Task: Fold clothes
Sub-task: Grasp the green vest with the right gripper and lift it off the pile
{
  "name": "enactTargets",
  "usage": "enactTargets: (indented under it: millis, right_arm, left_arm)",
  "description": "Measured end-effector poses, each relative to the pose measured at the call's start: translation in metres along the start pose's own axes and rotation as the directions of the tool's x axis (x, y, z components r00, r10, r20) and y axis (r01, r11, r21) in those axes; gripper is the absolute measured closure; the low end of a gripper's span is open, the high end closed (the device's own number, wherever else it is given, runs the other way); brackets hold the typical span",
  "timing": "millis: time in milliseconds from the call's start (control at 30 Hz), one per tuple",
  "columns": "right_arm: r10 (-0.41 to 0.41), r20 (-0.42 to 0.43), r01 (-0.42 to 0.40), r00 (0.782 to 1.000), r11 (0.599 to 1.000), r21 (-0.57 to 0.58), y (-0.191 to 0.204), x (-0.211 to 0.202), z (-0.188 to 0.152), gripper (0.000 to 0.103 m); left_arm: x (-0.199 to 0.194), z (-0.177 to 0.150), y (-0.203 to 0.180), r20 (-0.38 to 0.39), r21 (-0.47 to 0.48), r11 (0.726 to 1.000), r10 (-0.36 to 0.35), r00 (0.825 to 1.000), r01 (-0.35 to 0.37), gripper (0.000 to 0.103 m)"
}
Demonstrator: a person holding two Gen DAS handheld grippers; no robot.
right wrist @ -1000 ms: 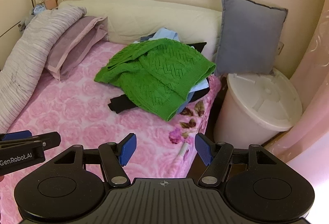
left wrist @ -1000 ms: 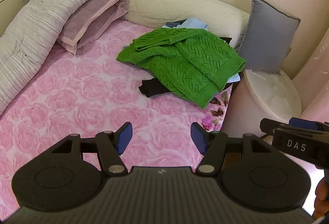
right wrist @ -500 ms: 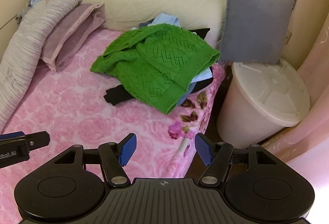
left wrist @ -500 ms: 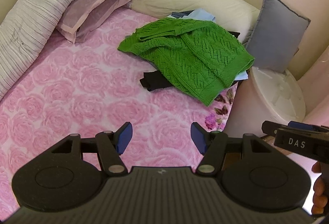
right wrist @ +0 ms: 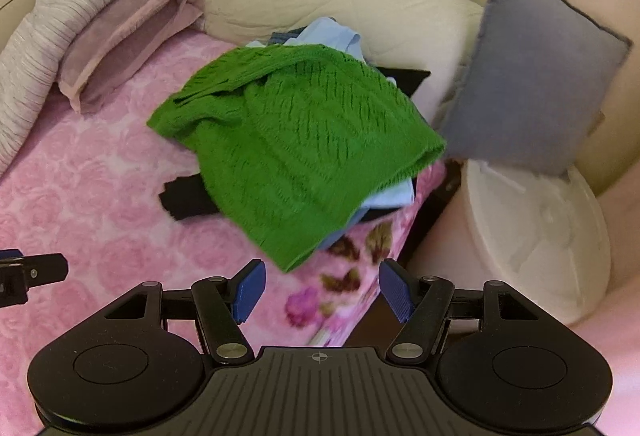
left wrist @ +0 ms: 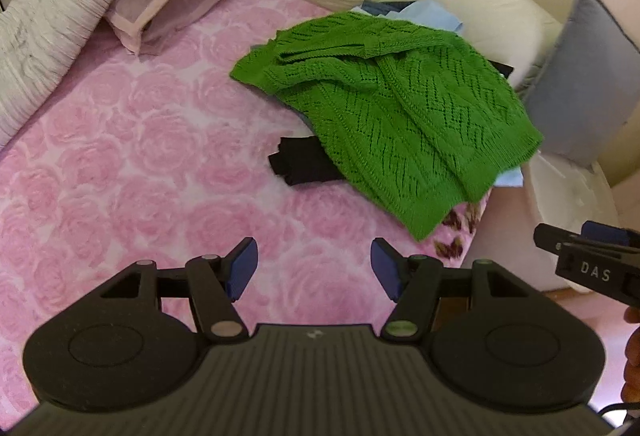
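While nothing is folded yet, we are holding the left gripper (left wrist: 314, 268) and right gripper (right wrist: 322, 290) wide apart and empty above the bed (left wrist: 120, 156), facing the green knit sweater (left wrist: 400, 116) heaped on other clothes near its edge.

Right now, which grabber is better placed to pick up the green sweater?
Right, probably. The right gripper is open, with the green sweater's hanging corner just ahead of its fingers. The left gripper, also open, faces bare pink blanket.
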State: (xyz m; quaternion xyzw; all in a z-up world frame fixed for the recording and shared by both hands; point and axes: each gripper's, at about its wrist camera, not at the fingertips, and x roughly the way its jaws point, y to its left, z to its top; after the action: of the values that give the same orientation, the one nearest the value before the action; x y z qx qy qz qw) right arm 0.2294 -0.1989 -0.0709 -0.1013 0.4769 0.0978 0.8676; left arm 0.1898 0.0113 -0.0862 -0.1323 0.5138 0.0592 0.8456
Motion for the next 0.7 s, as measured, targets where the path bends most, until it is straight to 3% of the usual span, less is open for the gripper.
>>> enactTargets:
  millis: [333, 533, 700]
  right_arm:
    - [-0.016, -0.032, 0.013, 0.999, 0.996, -0.092, -0.058, 0.092, 0.094, 0.036]
    - [0.006, -0.056, -0.015, 0.998, 0.987, -0.162, -0.076, 0.153, 0.144, 0.036]
    - [0.045, -0.065, -0.058, 0.997, 0.975, -0.215, -0.083, 0.194, 0.173, 0.036]
  left_arm:
    - [0.094, 0.068, -0.031, -0.057, -0.097, 0.995, 0.031, 0.998, -0.036, 0.044]
    - [0.165, 0.080, -0.029, -0.123, -0.183, 0.982, 0.016, 0.992, -0.038, 0.044]
    - [0.208, 0.078, -0.023, -0.209, -0.272, 0.961, -0.010, 0.978, -0.048, 0.046]
